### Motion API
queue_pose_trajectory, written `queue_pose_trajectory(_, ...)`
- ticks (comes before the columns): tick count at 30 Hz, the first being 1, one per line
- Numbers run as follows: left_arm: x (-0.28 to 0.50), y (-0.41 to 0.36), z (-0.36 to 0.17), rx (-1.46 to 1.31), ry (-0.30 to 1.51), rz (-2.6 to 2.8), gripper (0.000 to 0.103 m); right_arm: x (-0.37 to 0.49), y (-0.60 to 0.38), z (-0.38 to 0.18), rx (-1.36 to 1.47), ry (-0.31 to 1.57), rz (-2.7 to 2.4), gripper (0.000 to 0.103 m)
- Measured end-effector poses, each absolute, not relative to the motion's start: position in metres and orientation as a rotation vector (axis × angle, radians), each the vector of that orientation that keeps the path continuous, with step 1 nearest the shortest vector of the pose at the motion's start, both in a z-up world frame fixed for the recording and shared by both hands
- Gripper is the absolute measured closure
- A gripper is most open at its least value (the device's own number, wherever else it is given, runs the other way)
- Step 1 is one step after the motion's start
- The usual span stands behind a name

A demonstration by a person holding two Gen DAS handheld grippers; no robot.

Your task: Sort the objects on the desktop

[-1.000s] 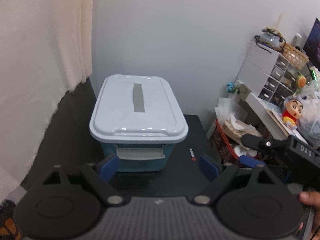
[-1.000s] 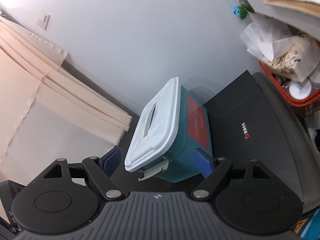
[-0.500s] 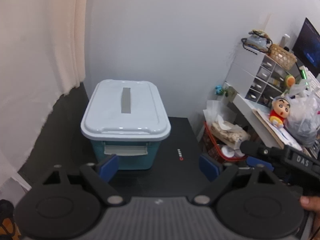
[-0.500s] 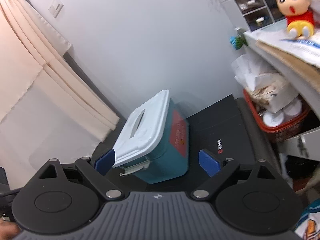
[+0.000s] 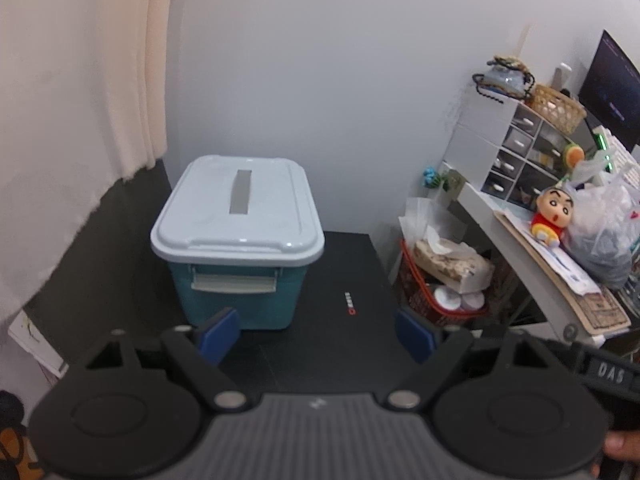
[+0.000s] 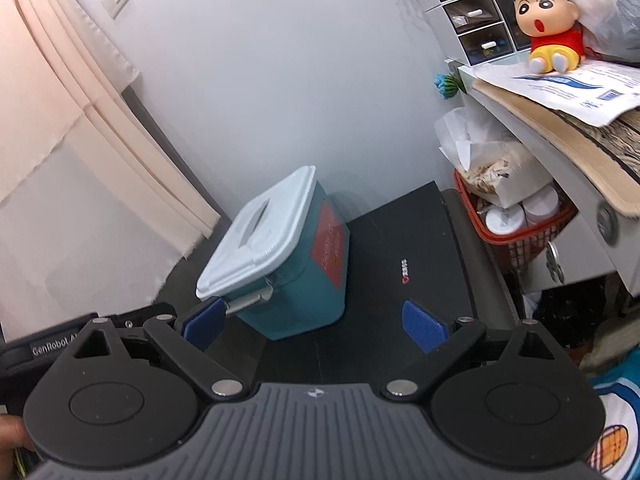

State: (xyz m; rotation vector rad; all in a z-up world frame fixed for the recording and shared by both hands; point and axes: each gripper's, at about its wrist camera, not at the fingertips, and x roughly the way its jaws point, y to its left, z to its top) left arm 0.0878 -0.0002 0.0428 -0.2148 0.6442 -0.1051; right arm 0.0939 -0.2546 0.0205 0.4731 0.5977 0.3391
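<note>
A teal storage box with a closed pale lid [image 5: 238, 236] stands on a black platform [image 5: 344, 320] against the wall; it also shows in the right wrist view [image 6: 276, 264]. My left gripper [image 5: 316, 338] is open and empty, held back from the box. My right gripper [image 6: 314, 326] is open and empty, to the right of the box and above the platform. A cartoon boy doll [image 5: 552, 214] sits on papers on the white desk at the right, and shows in the right wrist view [image 6: 550, 26].
A red basket [image 5: 436, 300] of jars and paper stands under the white desk [image 6: 532, 132]. A drawer organiser [image 5: 520, 148], wicker basket [image 5: 558, 106], plastic bag [image 5: 604, 232] and monitor [image 5: 612, 88] crowd the desk. Curtains [image 5: 80, 100] hang at the left.
Both grippers have drawn back and risen from the box, so it looks smaller. The right wrist view has swung right, bringing the doll and desk into sight. Both jaws stay open.
</note>
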Motion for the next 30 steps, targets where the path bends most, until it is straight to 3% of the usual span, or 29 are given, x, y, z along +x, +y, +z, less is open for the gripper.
queue_pose_trajectory(30, 0.066, -0.018, -0.019, -0.220, 0.812, -0.051, 0.015, 0.084, -0.233, -0.016, 0.221, 0.763, 0.284, 0.005)
